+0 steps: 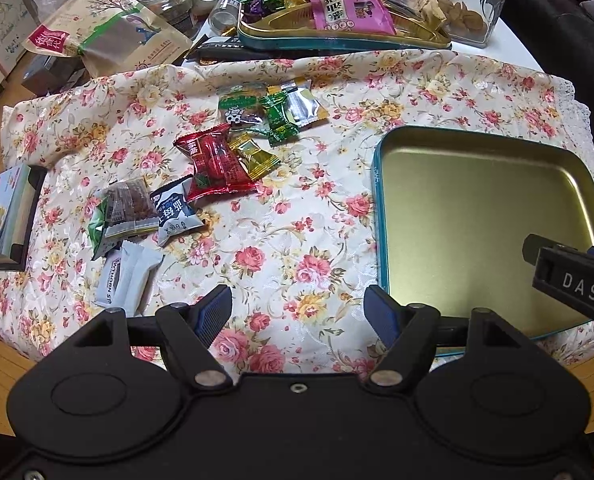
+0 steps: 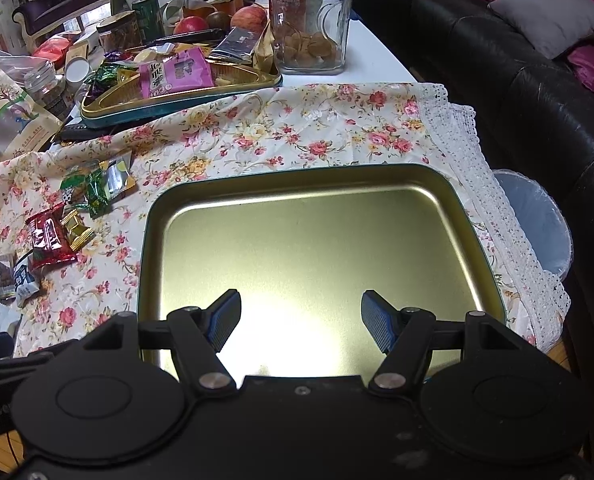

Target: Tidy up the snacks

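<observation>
Several wrapped snacks lie scattered on the floral cloth (image 1: 297, 220): a red packet (image 1: 215, 162), a gold one (image 1: 255, 156), green ones (image 1: 279, 118), a navy-and-white packet (image 1: 175, 212) and a white bar (image 1: 127, 278). An empty gold tin tray (image 1: 485, 216) with a teal rim sits to their right. My left gripper (image 1: 299, 312) hovers open above the cloth, between the snacks and the tray. My right gripper (image 2: 301, 320) hangs open over the tray (image 2: 317, 240), nothing between its fingers. The same red packet (image 2: 49, 240) shows left of the tray.
A second tin (image 1: 337, 28) heaped with snacks stands at the back, beside a glass jar (image 2: 311, 20) of nuts, apples and bags. A box (image 1: 7, 216) lies at the cloth's left edge. A black sofa (image 2: 537, 100) and a bin (image 2: 533, 224) are to the right.
</observation>
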